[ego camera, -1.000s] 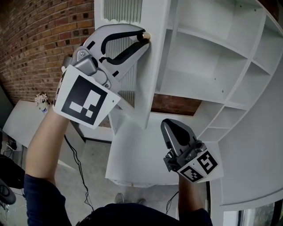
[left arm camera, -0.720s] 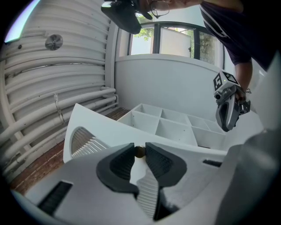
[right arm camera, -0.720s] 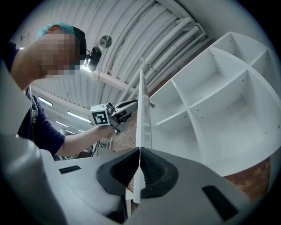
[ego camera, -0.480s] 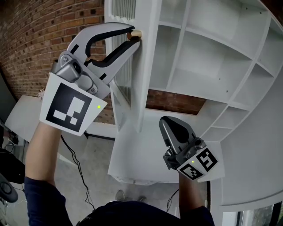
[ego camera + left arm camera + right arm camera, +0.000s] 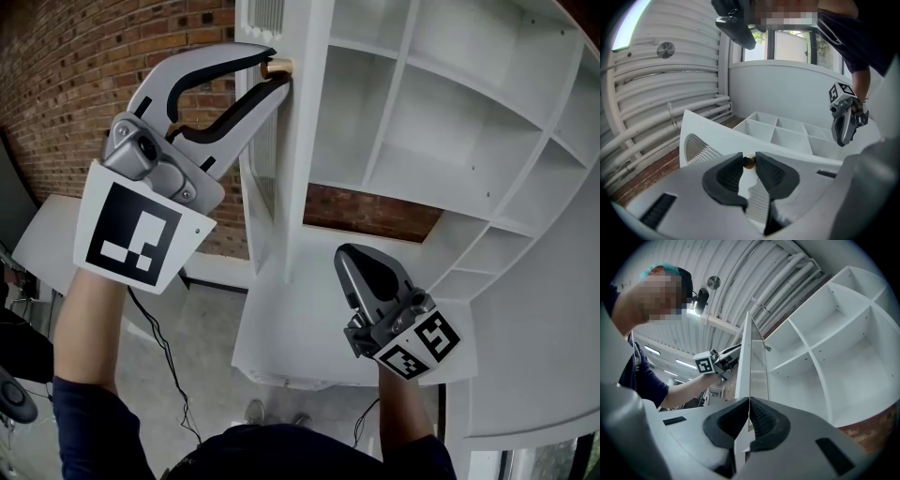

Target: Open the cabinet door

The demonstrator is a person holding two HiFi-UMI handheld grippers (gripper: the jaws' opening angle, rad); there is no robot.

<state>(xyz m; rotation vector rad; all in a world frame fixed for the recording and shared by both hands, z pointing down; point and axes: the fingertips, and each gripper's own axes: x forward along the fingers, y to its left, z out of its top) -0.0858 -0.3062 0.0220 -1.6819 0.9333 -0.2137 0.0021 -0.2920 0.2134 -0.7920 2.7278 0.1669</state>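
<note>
Cabinet door (image 5: 298, 141) is well open. In the head view it stands edge-on, swung out to the left of the carcass, and the white compartments (image 5: 450, 122) on its right are fully exposed. The slatted panel (image 5: 701, 150) in the door faces left, toward the brick wall (image 5: 84, 75).

The small brass knob (image 5: 748, 162) sits on the far end of the door edge. The left gripper (image 5: 269, 75) is clamped on it, and the left gripper view shows the knob pinched between the very tips of the two pads. No other part of the pads is on the door.

The right gripper (image 5: 352, 262) has its jaws together with nothing between them. It is held near the person, right of the door's near end, and does not appear to touch it. It is idle.

Judgement: the task looks essentially done, with at most a little swing left.

Risks from here:
- Slip: the knob is round, smooth and small, and only the tips grip it. A pull that leaves the hinge arc would roll it out of the pads, leaving the door free to swing.
- Over-travel: pulling past the hinge stop would load the hinge and the knob screw, and could shift a light cabinet.
- Twist: rolling the wrist while clamped could unscrew or loosen the knob.
- Right gripper: it sits close to the door's near end, so a drift left could bump the door.
</note>
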